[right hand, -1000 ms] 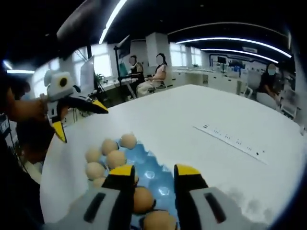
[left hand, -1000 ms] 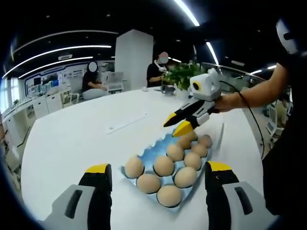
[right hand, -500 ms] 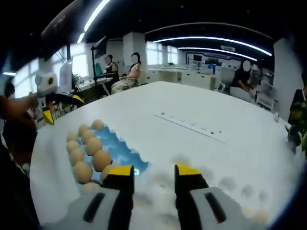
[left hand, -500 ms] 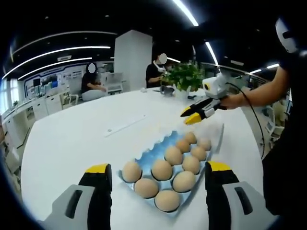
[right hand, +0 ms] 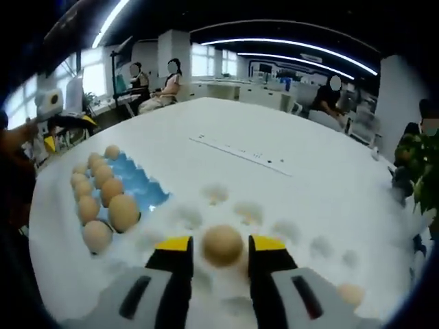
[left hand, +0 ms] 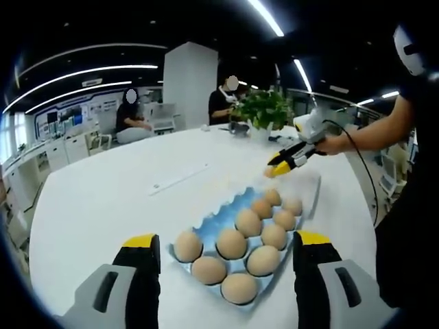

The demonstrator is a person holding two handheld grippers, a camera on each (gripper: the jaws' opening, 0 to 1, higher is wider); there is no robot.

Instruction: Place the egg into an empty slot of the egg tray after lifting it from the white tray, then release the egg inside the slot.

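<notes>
Your right gripper (right hand: 221, 245) bracketed egg (right hand: 222, 245) on white tray (right hand: 322, 226), grasp unconfirmed. Left gripper (left hand: 226, 241) open above egg tray (left hand: 221, 216). Over-squeeze risked cracked shell; off-center pinch risked roll-out.

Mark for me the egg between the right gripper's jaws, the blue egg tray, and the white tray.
egg (right hand: 222, 245), right gripper view, middle of its shell.
blue egg tray (right hand: 140, 186), right gripper view, bare empty slots.
white tray (right hand: 302, 236), right gripper view, bare dimpled surface.
</notes>
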